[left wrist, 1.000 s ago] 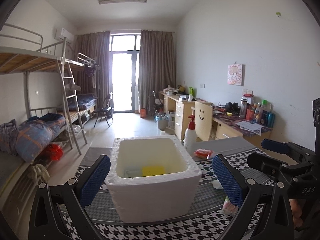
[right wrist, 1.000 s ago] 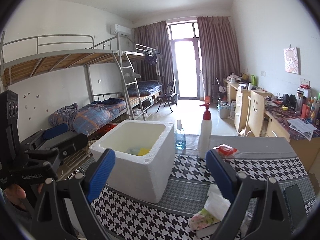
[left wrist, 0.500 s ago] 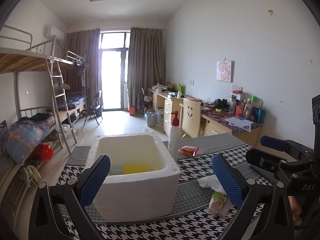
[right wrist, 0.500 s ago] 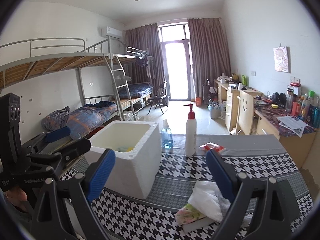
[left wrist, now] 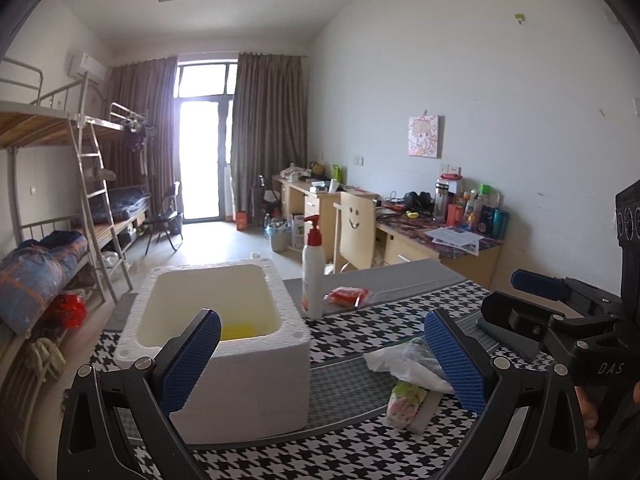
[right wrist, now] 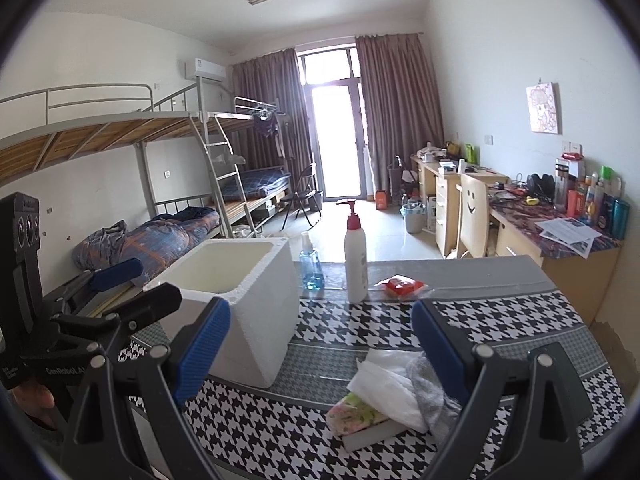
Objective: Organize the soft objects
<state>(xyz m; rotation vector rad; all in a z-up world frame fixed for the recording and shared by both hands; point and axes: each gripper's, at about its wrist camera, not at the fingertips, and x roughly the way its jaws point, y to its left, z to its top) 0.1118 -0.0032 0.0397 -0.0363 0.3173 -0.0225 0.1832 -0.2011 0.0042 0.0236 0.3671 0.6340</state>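
A white foam box [left wrist: 224, 344] [right wrist: 248, 304] stands on the houndstooth tablecloth, a yellow object [left wrist: 238, 332] lying on its floor. To its right lies a soft pile: white crumpled plastic [left wrist: 404, 364] [right wrist: 388, 384], a grey cloth [right wrist: 430, 394] and a floral pack [left wrist: 404, 400] [right wrist: 352, 410] on a flat white slab [right wrist: 372, 434]. My left gripper [left wrist: 320, 360] hovers open in front of the box. Over the pile my right gripper [right wrist: 320, 350] is open too. Nothing sits between either pair of fingers.
A white pump bottle with a red top [left wrist: 313, 276] [right wrist: 356, 264], a small blue bottle [right wrist: 311, 268] and a red snack packet [left wrist: 347, 295] [right wrist: 400, 286] stand behind the box on a grey strip. Desks [right wrist: 560, 232] line the right wall, bunk beds [right wrist: 160, 184] the left.
Both grippers have drawn back and swung right. The box has slid left in both views and the soft pile has come into fuller view. Both stay open.
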